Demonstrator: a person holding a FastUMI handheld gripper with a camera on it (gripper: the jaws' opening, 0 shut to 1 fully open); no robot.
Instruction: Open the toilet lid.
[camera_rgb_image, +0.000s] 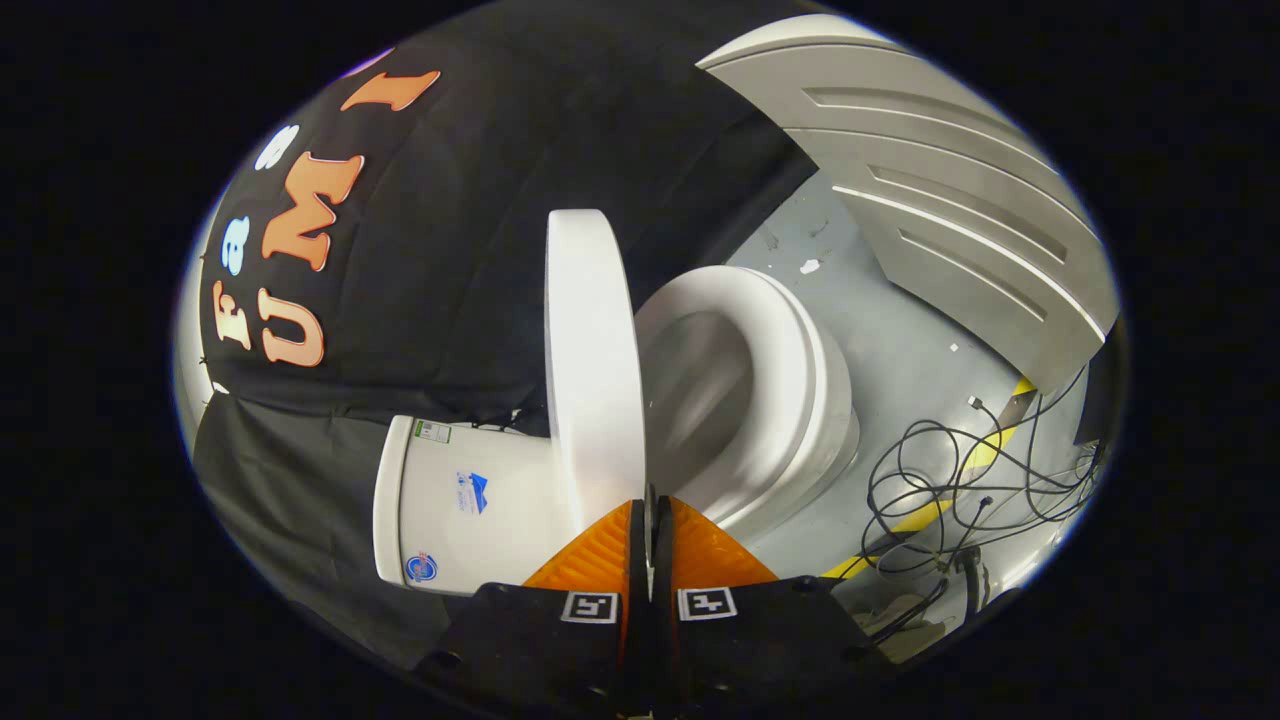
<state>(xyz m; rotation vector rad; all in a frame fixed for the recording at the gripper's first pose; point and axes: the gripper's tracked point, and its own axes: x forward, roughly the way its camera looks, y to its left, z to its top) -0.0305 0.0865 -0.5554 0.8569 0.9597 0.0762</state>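
Tongs sit nearly closed, their two fingers pinched on the near edge of the toilet lid, which passes as a thin rim between the tips. That lid stands raised, seen edge-on, away from the seat and the open bowl beside it. On the lid's other side lies the white tank, against the black cloth wall. Beyond the bowl is a grey floor, a ribbed grey panel, and a tangle of black cables over a yellow strip.

Claw with ribbed wedge fingers, dark mounts bearing square black-and-white marker tags
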